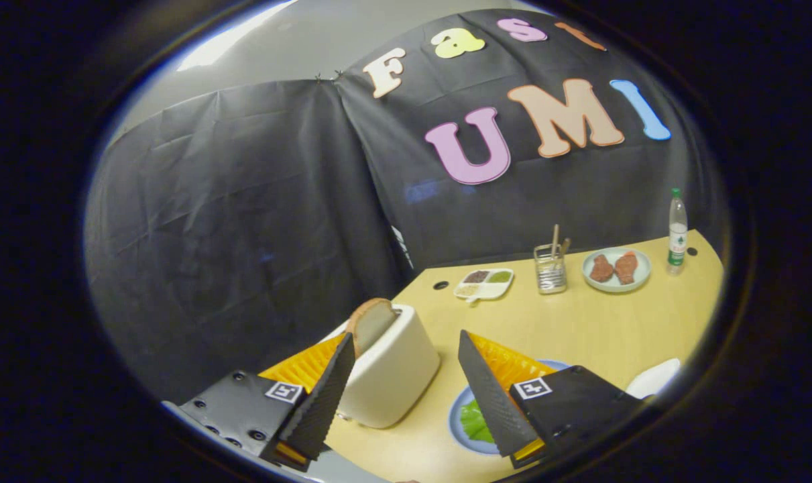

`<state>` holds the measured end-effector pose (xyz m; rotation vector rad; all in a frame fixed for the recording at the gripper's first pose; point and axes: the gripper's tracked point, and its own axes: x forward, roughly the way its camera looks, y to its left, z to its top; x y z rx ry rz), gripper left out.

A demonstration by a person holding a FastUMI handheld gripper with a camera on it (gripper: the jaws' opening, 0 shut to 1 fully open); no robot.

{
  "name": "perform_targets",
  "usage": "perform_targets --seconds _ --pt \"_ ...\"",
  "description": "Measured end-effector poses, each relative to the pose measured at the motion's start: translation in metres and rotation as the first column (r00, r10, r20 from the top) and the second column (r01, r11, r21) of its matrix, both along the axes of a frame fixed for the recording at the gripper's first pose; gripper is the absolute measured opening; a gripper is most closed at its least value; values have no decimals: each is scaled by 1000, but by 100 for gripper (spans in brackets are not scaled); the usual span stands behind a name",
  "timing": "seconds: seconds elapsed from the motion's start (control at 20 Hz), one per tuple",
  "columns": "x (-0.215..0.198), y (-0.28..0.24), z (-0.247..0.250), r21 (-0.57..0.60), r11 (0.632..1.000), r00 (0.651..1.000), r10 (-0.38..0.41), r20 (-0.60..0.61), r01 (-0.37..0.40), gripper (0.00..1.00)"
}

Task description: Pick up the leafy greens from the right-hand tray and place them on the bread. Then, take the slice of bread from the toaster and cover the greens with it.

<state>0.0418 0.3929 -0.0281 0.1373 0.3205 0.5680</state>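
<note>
The slice of bread [371,324] stands in the white toaster [392,372] – just ahead of the gripper [402,359], whose fingers are spread wide and hold nothing. The leafy greens [475,422] lie on a blue plate [456,416] behind the right finger, on the yellow table [580,329].

You are working in a staged recording booth set up as a kitchen: black cloth walls [245,221] enclose a pale wooden surface [580,329] carrying a toaster [392,376], a condiment tray [484,283], a plate of meat [615,270], a utensil holder [551,268] and a water bottle [677,231].
</note>
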Motion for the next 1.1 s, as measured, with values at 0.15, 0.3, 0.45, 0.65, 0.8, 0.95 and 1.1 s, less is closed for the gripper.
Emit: perform_targets --seconds 0.15,0.3,0.45,0.65,0.8,0.95,1.1 --pt "3 36 -5 38 998 998 56 -42 -54 97" --pt "13 68 -20 46 996 994 80 -76 -77 97" --pt "33 91 -38 44 997 991 73 -115 -68 95" --pt "62 98 -60 -9 1000 992 10 -128 -11 94" --pt "70 98 -73 -30 1000 991 -10 -134 6 76" --pt "74 99 -81 -46 999 992 -14 -129 8 58" --pt "67 100 -83 -38 999 989 -6 -151 1 40"
